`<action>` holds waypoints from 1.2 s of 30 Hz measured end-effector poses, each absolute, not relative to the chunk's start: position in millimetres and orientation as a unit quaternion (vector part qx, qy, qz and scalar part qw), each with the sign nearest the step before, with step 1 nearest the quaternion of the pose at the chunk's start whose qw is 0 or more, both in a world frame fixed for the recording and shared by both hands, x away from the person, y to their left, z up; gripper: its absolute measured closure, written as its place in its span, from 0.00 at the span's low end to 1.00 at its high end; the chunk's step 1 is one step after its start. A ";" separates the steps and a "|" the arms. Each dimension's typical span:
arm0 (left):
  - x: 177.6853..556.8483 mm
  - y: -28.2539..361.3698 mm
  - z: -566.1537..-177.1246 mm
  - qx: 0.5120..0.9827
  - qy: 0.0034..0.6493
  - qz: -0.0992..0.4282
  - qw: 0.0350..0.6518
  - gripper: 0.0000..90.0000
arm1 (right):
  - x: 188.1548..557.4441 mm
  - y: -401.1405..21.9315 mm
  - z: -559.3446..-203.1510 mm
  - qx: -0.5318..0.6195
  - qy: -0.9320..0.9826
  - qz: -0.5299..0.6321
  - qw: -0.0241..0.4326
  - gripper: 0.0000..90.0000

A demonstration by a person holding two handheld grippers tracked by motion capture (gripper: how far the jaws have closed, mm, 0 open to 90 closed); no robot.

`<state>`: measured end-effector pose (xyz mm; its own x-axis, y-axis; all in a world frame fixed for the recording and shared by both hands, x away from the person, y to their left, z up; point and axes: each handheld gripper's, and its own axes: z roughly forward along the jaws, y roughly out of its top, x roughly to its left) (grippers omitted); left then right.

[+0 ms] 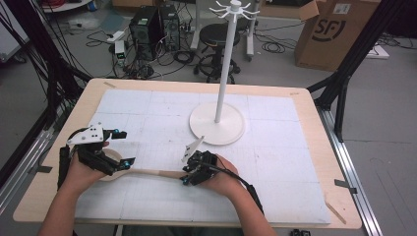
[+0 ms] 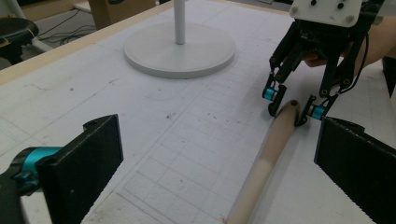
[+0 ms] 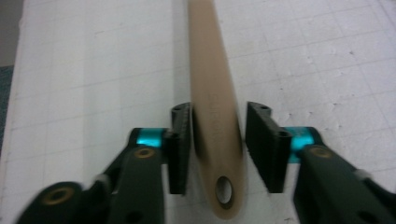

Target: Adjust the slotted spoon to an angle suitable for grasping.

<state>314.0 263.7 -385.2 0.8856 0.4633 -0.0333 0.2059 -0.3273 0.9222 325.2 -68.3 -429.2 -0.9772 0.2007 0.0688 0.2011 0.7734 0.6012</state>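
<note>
The wooden spoon [image 3: 212, 102] lies flat on the gridded white mat [image 1: 275, 162], between the hands. It looks light, stiff and smooth, best pinched at the handle end by its hanging hole. The right gripper [image 3: 218, 140] straddles that end, jaws apart, not yet clamped. The left gripper [image 2: 210, 163] is spread wide, empty. The white hanging stand [image 1: 219, 118] sits well beyond, with open mat around.

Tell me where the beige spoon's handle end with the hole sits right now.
In the right gripper view, the beige spoon's handle end lies on the white gridded mat, between the right gripper's open jaws.
</note>
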 end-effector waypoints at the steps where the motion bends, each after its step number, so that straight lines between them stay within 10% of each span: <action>1: 314.0 263.7 -385.3 0.806 0.208 0.119 0.542 0.02 | 325.4 -69.2 -429.2 -0.113 -0.940 -0.321 0.000 0.57; 36: 313.1 250.1 -387.1 0.817 0.195 0.109 0.531 0.02 | 307.4 -214.6 -387.6 -0.263 -0.843 -0.461 -0.089 0.25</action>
<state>313.1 250.1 -387.1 0.9001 0.4348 -0.0294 0.2037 -0.3602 0.9104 307.4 -214.6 -387.6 -0.8463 0.5245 0.0929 0.3610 0.4365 0.8241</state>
